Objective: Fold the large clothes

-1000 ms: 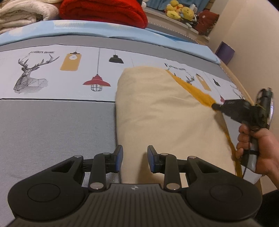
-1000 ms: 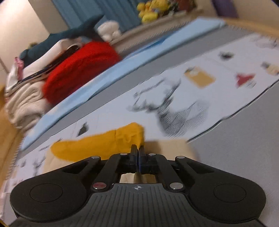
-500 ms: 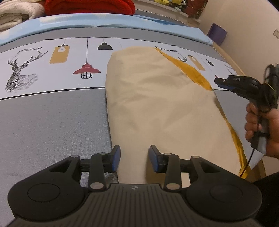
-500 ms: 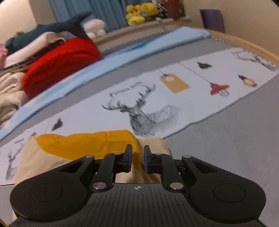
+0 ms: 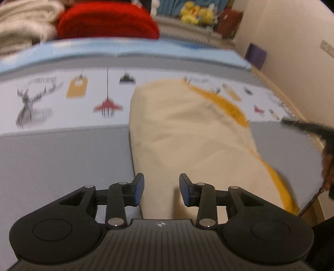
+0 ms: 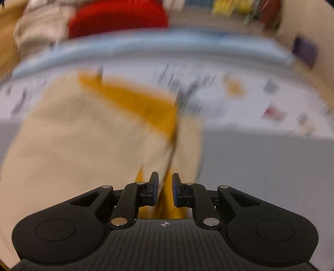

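A large cream garment [image 5: 187,135] with a mustard-yellow part [image 5: 227,105] lies folded lengthwise on the bed. My left gripper [image 5: 159,181] hovers open over its near end, and the pads touch no cloth. At the right edge of the left wrist view a hand [image 5: 327,164] holds my right gripper [image 5: 302,126] beside the garment's right side. In the blurred right wrist view the garment [image 6: 73,135] fills the left half. My right gripper [image 6: 165,181] has its jaws slightly apart; the yellow strip [image 6: 142,102] shows through the gap, and nothing is pinched.
The bedspread [image 5: 52,162] is grey with a white printed band of deer and lamps [image 5: 62,100]. A red blanket [image 5: 106,20], cream folded blankets [image 5: 23,23] and yellow plush toys [image 5: 194,12] sit at the far side. A wall [image 5: 292,41] and the bed's edge [image 5: 292,104] are at the right.
My right gripper let go of the yellow edge, its jaws parted, and it rolled level while lifting away. The yellow part now lies flat. My left gripper opened slightly wider and shifted.
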A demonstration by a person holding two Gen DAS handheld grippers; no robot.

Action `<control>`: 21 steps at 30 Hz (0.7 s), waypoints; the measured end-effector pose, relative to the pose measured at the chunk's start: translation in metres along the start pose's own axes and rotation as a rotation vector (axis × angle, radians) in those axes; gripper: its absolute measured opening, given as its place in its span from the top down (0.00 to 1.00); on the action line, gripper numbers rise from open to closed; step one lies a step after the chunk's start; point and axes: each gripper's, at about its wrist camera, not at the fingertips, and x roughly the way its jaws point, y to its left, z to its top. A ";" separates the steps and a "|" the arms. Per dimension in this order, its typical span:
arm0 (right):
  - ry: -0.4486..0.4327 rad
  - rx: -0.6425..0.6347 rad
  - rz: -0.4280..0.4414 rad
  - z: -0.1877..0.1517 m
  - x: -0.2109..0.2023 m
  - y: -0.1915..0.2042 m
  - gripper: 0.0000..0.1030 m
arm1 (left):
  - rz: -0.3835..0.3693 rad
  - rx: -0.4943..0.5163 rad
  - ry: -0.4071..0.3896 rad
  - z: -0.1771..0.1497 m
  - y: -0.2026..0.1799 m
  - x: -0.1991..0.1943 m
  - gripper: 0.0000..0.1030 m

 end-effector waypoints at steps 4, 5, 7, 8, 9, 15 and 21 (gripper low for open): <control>-0.303 0.077 0.003 0.016 -0.078 -0.014 0.83 | 0.007 0.073 -0.076 0.016 -0.006 -0.027 0.60; -0.348 0.094 0.001 0.016 -0.091 -0.018 0.73 | 0.000 0.110 -0.084 0.021 -0.008 -0.033 0.60; -0.401 0.139 0.013 0.012 -0.109 -0.024 0.54 | 0.007 0.167 -0.098 0.030 -0.009 -0.037 0.60; -0.400 0.154 0.025 0.009 -0.110 -0.025 0.51 | 0.003 0.179 -0.101 0.033 -0.008 -0.038 0.60; -0.384 0.163 0.040 0.005 -0.107 -0.025 0.51 | -0.009 0.182 -0.101 0.035 -0.006 -0.036 0.60; -0.245 0.090 -0.020 -0.025 -0.061 -0.013 0.51 | -0.054 0.072 -0.070 0.015 0.027 0.000 0.60; -0.190 0.015 -0.007 -0.025 -0.039 0.001 0.51 | -0.064 0.009 -0.012 0.029 0.033 0.026 0.53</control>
